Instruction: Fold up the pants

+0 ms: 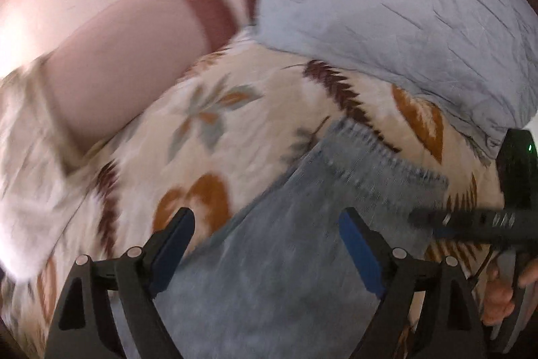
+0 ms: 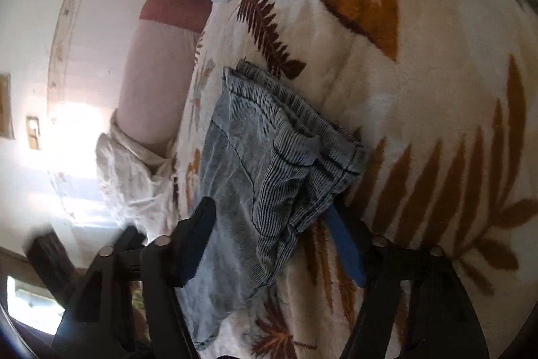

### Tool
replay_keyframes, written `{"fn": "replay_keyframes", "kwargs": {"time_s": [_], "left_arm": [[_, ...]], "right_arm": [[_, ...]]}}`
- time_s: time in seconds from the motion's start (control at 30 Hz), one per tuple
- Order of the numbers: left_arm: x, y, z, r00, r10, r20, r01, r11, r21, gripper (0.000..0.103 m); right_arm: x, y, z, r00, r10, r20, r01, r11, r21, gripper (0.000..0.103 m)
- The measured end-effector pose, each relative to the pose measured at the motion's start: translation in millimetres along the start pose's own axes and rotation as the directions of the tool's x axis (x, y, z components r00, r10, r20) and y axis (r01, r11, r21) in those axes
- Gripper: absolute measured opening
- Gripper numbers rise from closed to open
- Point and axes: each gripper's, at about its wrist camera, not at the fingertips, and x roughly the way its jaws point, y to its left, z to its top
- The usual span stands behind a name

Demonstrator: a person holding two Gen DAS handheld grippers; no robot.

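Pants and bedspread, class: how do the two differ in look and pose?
The pants are faded blue-grey denim, ribbed at the waistband; the bedspread is cream with orange and brown leaf prints. The pants lie bunched and folded over; the bedspread lies spread beneath them. Both are cloth.

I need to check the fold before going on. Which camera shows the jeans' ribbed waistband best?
The right wrist view: the jeans' ribbed waistband is sharp there, doubled over on the leaf-print blanket, between the right gripper fingers. The left wrist view is motion-blurred; its waistband is a streaked strip beyond the open left gripper.
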Motion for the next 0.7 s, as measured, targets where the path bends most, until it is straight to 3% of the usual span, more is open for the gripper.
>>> {"fn": "replay_keyframes", "kwargs": {"time_s": [0.1, 0.27, 0.43, 0.5, 0.7], "left_arm": [[28.2, -17.3, 20.1, 0.998, -0.063, -0.024, 0.065, 0.995, 0.073, 0.089], [66.0, -30.9, 38.2, 0.979, -0.189, -0.071, 0.197, 0.972, 0.126, 0.087], [89.7, -36.2, 53.7, 0.942, -0.315, -0.114, 0.329, 0.933, 0.145, 0.075], [98.9, -42.2, 58.8, 0.919, -0.365, -0.15, 0.386, 0.91, 0.149, 0.066], [123.2, -55.3, 69.5, 0.886, -0.398, -0.237, 0.442, 0.88, 0.175, 0.063]], "right_arm": [[3.8, -11.1, 4.5, 1.0, 0.015, 0.005, -0.015, 0.998, 0.062, 0.038], [2.9, -20.8, 7.7, 0.998, 0.056, 0.017, -0.057, 0.992, 0.115, 0.034], [0.5, -27.7, 8.7, 0.996, 0.087, 0.012, -0.088, 0.985, 0.146, 0.032], [-0.3, -29.0, 8.3, 0.996, 0.092, 0.011, -0.093, 0.985, 0.145, 0.032], [-4.0, -28.9, 5.2, 0.996, 0.091, 0.022, -0.093, 0.986, 0.137, 0.032]]}}
